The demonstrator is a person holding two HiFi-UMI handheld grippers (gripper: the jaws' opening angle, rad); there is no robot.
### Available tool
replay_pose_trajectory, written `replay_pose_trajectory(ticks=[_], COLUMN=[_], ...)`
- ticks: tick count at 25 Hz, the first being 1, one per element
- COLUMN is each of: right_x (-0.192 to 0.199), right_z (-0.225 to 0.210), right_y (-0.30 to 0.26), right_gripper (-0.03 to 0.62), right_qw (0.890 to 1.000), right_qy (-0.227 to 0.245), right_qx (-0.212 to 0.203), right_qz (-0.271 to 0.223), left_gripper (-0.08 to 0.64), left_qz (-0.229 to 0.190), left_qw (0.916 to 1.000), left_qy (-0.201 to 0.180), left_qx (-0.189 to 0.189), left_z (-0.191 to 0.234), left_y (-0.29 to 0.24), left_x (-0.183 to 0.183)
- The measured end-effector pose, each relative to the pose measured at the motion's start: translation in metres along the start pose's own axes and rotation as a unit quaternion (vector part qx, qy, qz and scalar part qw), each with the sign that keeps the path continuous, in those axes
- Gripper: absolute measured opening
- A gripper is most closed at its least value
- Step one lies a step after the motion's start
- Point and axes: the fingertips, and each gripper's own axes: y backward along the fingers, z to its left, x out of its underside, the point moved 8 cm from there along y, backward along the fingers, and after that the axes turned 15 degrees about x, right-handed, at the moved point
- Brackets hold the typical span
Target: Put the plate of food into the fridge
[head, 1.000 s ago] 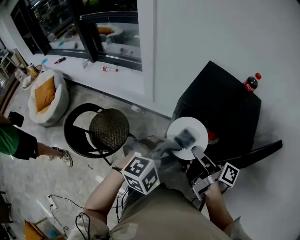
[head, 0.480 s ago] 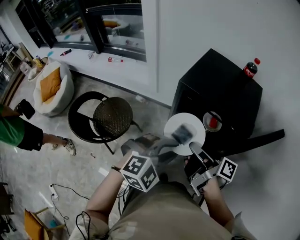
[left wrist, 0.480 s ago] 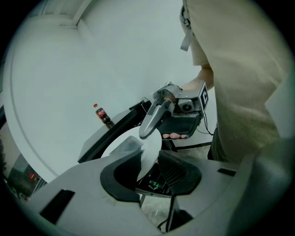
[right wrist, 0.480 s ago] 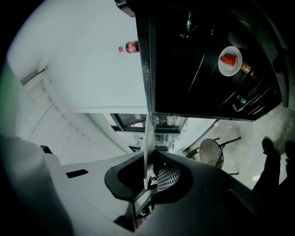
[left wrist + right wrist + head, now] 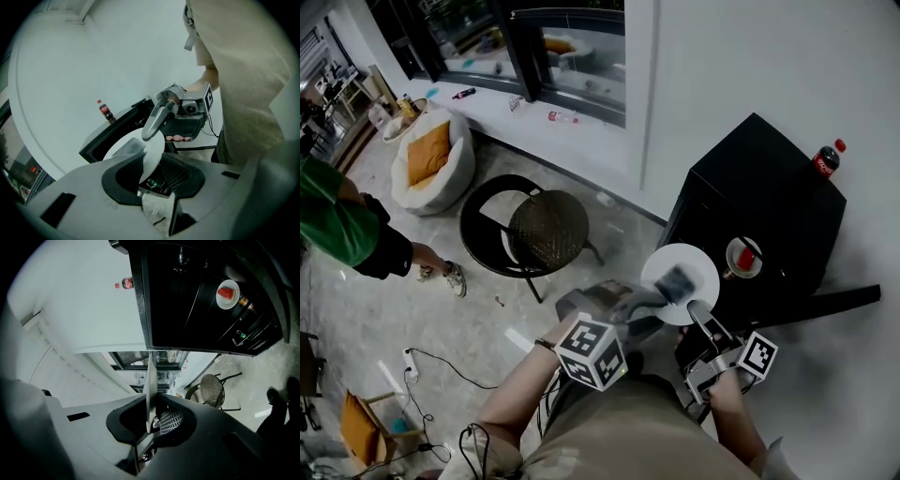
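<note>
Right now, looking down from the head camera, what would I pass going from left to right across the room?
Person in green → cushioned bed → round chair → white plate → small plate of red food → cola bottle.

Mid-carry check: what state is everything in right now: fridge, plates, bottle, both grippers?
Round white plate: in the air, held by both grippers.
Left gripper: shut on the white plate.
Right gripper: shut on its rim.
Black fridge: door open.
Small plate of red food: inside the fridge.
Red-capped cola bottle: upright on the fridge.
</note>
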Motion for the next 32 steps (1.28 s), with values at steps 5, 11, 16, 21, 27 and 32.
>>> replay_pose_trajectory(ticks=[5,11,16,21,27,32], right_x=[0.012,0.036,0.061,0.087,0.107,0.112], right_z=[0.003,0.011,0.009,0.008,-0.005,-0.018], right_y=[-0.012,-0.033,-0.047,-0.057,-0.048,-0.042], right_gripper=[0.043,0.043,0.043,0.043,0.043,0.043], right_qw=[1.0,1.0,1.0,0.999,0.999,0.997], right_qy=[-0.005,0.004,0.014,0.007,-0.02,-0.043], right_qx=[0.003,0.003,0.015,0.034,0.048,0.053], right_qz=[0.009,0.013,0.015,0.016,-0.011,-0.043], left_gripper=[0.12,0.121,0.121,0.121,0.123,0.123], left_qz=[0.0,-0.003,-0.007,-0.017,-0.034,-0.035], left_qw=[1.0,0.9999,0.9998,0.9994,0.999,0.999], left_qy=[0.007,0.01,0.012,0.027,0.025,0.015], left_qx=[-0.005,-0.013,-0.017,-0.012,0.013,0.024], left_z=[-0.003,-0.01,-0.024,-0.039,-0.052,-0.055], left_y=[0.013,0.039,0.06,0.071,0.066,0.054], left_x=[0.012,0.033,0.055,0.075,0.085,0.09])
